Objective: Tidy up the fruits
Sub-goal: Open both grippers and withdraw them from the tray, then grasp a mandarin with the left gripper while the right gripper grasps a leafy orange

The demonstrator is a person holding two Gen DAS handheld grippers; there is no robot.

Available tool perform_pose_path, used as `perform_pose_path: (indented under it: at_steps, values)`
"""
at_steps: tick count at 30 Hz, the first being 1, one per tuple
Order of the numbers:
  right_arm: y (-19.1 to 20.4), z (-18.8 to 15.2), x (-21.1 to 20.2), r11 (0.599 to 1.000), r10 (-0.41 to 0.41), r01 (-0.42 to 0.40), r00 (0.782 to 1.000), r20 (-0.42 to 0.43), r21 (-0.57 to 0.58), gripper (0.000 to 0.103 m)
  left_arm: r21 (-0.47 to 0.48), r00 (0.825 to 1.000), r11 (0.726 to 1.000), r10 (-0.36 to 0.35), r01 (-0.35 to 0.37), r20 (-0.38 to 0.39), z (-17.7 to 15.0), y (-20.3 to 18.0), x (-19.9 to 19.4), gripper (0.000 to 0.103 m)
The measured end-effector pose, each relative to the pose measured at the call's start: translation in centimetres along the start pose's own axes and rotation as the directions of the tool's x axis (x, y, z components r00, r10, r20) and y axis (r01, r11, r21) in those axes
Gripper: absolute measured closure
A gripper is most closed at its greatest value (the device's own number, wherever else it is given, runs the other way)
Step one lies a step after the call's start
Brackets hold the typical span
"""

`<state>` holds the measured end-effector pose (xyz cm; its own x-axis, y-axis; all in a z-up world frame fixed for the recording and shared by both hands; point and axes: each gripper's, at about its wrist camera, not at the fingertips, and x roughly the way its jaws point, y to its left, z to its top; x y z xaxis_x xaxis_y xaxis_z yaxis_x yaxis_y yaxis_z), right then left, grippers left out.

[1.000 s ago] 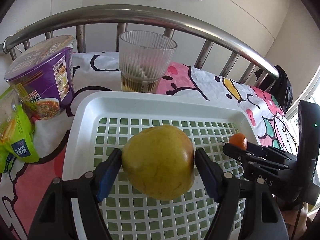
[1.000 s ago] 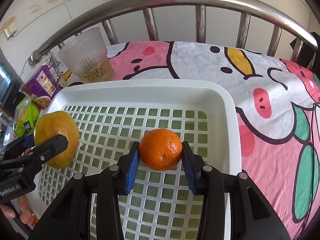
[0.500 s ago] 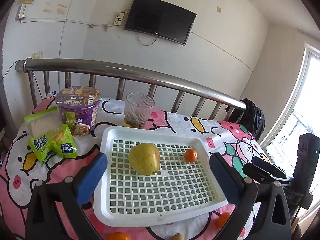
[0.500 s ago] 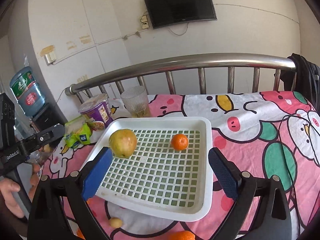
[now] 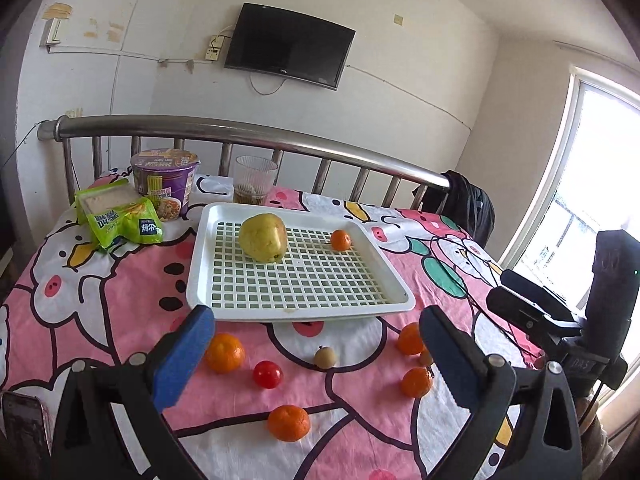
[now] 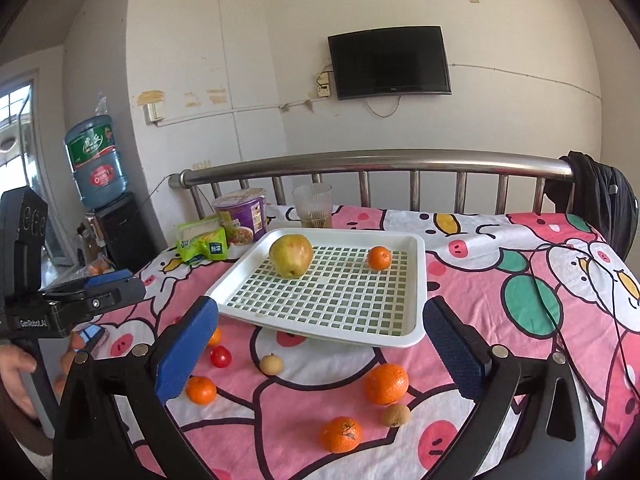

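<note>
L tool [image 5: 316, 344] & R tool [image 6: 320, 344]: jaws apart, empty; 1 s ago clamped on pear/orange, now pulled back. Near, on bed: loose fruit, approx. 8 pcs, e.g. tomato [image 5: 268, 374], orange [image 6: 385, 383], still to move. Beyond: tray [image 5: 200, 264] w/ pear [image 5: 263, 243], small orange [image 5: 341, 239]. Est. early.

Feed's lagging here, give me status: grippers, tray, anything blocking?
Left gripper and right gripper open, empty. White slotted plastic tray holds yellow-green pear, small orange tangerine. Nothing blocking.
</note>
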<state>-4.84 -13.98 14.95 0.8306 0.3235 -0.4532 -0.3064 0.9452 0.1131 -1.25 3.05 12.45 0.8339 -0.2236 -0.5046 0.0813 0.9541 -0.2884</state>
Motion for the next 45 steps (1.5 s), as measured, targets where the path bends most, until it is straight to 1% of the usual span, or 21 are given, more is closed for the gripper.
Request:
perform_pose_path:
  at_steps: [3,5,10,16,19,23,26,32,34,35,37,38,39,40,41,42,43,45]
  values:
    - [0.0,-1.5,-0.3,1.000,-0.007,0.007,1.000,-0.014,0.004,0.000,0.016,0.999,1.000,0.026,-0.025,-0.027,-2.2,-0.1,0.0,0.000]
    - [-0.1,-2.6,-0.5,1.000,-0.010,0.011,1.000,-0.023,0.015,0.000,0.021,0.998,0.999,0.038,-0.038,-0.043,-3.1,0.1,0.2,0.000]
    - [0.1,-5.2,0.4,0.999,-0.004,0.007,0.996,-0.088,0.040,0.000,0.023,0.995,0.999,0.033,-0.031,-0.098,-5.1,0.1,1.2,0.000]
    - [0.0,-7.5,1.7,0.999,-0.003,0.012,0.987,-0.163,0.053,0.000,0.061,0.983,0.997,0.048,-0.038,-0.177,-7.6,-0.2,3.1,0.000]
    - [-0.3,-8.3,2.5,0.998,-0.002,0.016,0.979,-0.204,0.065,0.000,0.067,0.976,0.997,0.051,-0.038,-0.210,-8.3,-0.3,3.9,0.000]
    - [-0.4,-9.4,3.8,0.998,-0.004,0.022,0.965,-0.263,0.066,0.000,0.075,0.971,0.996,0.056,-0.040,-0.230,-8.8,-0.3,4.5,0.000]
    - [-0.5,-10.0,4.6,0.997,-0.006,0.027,0.955,-0.297,0.066,0.005,0.077,0.969,0.996,0.062,-0.044,-0.240,-8.9,0.0,4.8,0.003]
    - [-0.9,-10.3,5.5,0.997,-0.020,0.045,0.945,-0.326,0.069,0.019,0.077,0.964,0.996,0.070,-0.051,-0.258,-9.3,0.3,5.7,0.014]
    - [-1.0,-10.6,5.8,0.997,-0.015,0.041,0.941,-0.337,0.070,0.030,0.079,0.963,0.995,0.071,-0.052,-0.260,-9.4,0.4,5.9,0.020]
    - [-1.0,-10.7,6.0,0.997,-0.013,0.040,0.938,-0.347,0.069,0.032,0.081,0.961,0.995,0.072,-0.052,-0.266,-9.4,0.4,6.0,0.022]
    - [-1.0,-10.7,6.2,0.997,-0.009,0.035,0.935,-0.356,0.068,0.042,0.079,0.958,0.996,0.062,-0.041,-0.279,-9.5,0.3,6.3,0.029]
    - [-1.0,-10.8,6.2,0.997,-0.009,0.036,0.933,-0.359,0.069,0.043,0.079,0.957,0.996,0.058,-0.036,-0.285,-9.5,0.4,6.5,0.031]
    - [-1.1,-10.8,6.3,0.997,-0.010,0.039,0.932,-0.362,0.072,0.044,0.079,0.955,0.996,0.057,-0.035,-0.292,-9.5,0.4,6.6,0.035]
    - [-1.2,-10.8,6.4,0.996,-0.009,0.040,0.931,-0.364,0.078,0.048,0.078,0.952,0.996,0.058,-0.036,-0.299,-9.6,0.4,6.8,0.042]
    - [-1.3,-10.8,6.4,0.996,-0.005,0.039,0.931,-0.365,0.085,0.051,0.078,0.950,0.996,0.060,-0.038,-0.306,-9.6,0.4,6.9,0.047]
    - [-1.4,-10.8,6.4,0.995,-0.001,0.037,0.930,-0.369,0.091,0.059,0.080,0.951,0.996,0.069,-0.047,-0.302,-9.6,0.4,6.9,0.053]
    - [-1.5,-10.9,6.5,0.995,0.003,0.035,0.928,-0.373,0.095,0.065,0.079,0.951,0.996,0.067,-0.045,-0.302,-9.6,0.4,6.8,0.061]
    - [-1.4,-10.9,6.6,0.995,0.004,0.032,0.927,-0.376,0.090,0.065,0.075,0.950,0.997,0.058,-0.037,-0.306,-9.6,0.4,6.9,0.063]
